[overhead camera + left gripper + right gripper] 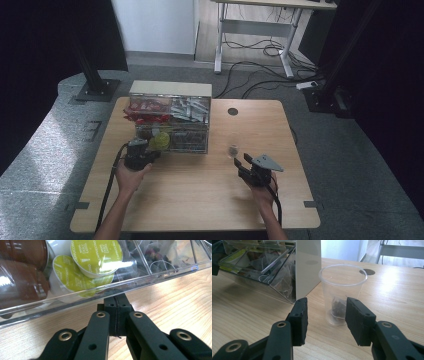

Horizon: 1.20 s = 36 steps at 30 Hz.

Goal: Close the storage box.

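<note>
Green-lidded pods [96,255] — "Dolce Gusto", "CAPPUCCINO" — beyond closed left gripper [117,302]

An organiser [170,122] sits toward the tabletop's [195,195] far left. A cup [233,150] stands just right of it, with a teabag [338,307] inside. Capsules [96,256] lie in the organiser's front left compartment, teabags [160,255] beside them.
</note>
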{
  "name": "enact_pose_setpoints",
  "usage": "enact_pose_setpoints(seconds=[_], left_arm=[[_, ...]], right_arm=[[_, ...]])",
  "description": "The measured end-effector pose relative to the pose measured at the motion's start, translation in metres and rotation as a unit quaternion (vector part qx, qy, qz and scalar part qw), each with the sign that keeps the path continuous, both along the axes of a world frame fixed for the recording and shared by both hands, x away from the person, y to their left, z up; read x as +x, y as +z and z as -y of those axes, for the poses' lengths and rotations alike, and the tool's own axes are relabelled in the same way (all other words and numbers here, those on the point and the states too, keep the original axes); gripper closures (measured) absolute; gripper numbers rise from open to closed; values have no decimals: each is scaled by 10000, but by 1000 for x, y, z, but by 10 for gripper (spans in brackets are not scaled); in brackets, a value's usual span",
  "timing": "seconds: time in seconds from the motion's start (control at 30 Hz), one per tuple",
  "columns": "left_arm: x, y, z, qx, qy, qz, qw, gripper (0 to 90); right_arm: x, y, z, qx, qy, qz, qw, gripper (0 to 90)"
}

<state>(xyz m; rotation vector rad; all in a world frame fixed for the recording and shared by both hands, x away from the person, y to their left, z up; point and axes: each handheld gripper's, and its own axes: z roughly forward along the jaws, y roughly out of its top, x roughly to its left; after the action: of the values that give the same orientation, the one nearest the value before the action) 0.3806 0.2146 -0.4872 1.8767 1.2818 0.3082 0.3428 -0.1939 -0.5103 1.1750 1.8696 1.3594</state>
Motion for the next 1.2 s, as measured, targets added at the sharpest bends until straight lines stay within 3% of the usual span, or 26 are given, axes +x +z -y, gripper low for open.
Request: enact_pose_setpoints(seconds=[0.6,1.0,1.2], left_arm=[[-3,-6,5,16,-120,-60,9999,890],[-15,0,13,-84,-230,233,9994,853],[-22,1,19,-4,-287,539,9981,778]], right_arm=[[0,-4,-2,-58,55,-44,10000,523],[-1,-5,-1,-1,103,-110,9999,482],[-2,-6,-1,19,156,-143,9998,457]])
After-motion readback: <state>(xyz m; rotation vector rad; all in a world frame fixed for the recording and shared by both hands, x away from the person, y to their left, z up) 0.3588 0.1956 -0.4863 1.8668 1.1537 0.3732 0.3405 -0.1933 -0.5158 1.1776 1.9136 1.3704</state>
